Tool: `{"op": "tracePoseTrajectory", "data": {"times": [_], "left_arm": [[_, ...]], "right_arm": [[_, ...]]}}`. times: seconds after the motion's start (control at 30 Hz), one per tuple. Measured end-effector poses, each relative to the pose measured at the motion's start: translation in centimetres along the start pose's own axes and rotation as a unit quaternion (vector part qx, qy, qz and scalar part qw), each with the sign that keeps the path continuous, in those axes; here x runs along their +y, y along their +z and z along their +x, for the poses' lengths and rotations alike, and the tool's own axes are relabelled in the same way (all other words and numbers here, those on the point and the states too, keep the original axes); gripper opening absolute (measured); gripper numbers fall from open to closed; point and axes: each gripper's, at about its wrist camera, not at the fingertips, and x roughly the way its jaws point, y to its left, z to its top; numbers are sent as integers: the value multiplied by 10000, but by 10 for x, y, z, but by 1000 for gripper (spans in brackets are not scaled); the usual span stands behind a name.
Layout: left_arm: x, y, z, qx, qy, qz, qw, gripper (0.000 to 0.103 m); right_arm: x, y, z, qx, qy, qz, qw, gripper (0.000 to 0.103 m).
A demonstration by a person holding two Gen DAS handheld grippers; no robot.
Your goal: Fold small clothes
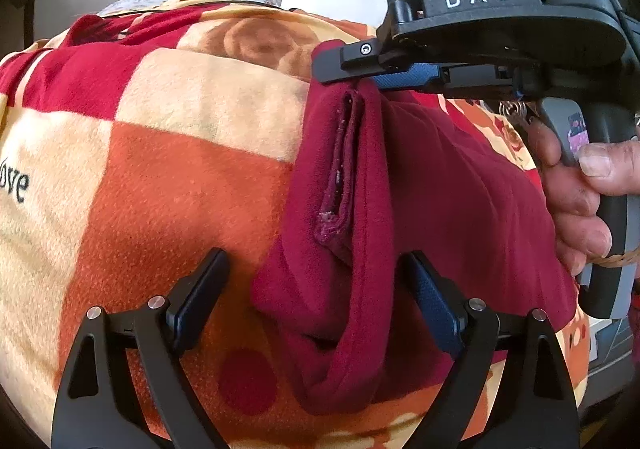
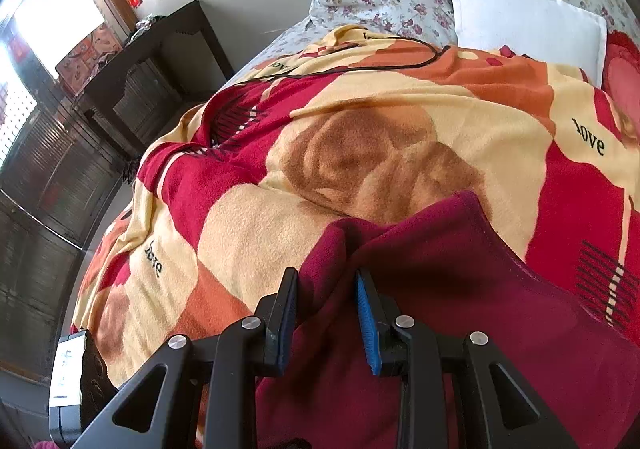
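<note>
We have a maroon fleece garment (image 1: 360, 209) bunched on the patterned blanket (image 1: 180, 177). Our right gripper (image 1: 360, 77) pinches its upper fold, jaws narrowed onto the cloth and lifting it into a ridge. Our left gripper (image 1: 316, 289) stands wide, fingers either side of the hanging fold, pads not touching it. The fabric looks soft, light and limp (it sags wherever unsupported), so we judge it best taken at a hemmed edge or corner (image 2: 468, 201), through both layers, to stop it slumping.

Dark maroon fleece garment (image 1: 360, 233), partly folded with bunched layers and an exposed seam, one edge lifted, remainder draped.
</note>
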Motion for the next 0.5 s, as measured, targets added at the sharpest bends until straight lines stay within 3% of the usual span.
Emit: {"op": "tracePoseTrajectory", "data": {"times": [0.1, 0.37, 0.5], "left_arm": [[2, 1, 0, 20, -60, -62, 10000, 89], [0, 0, -3, 60, -219, -127, 9997, 52], [-1, 1, -7, 30, -282, -200, 9994, 41]], "right_arm": [[3, 0, 0, -16, -100, -68, 9999, 27], [4, -2, -5, -99, -150, -84, 9998, 27], [6, -5, -13, -166, -248, -214, 9993, 26]]}}
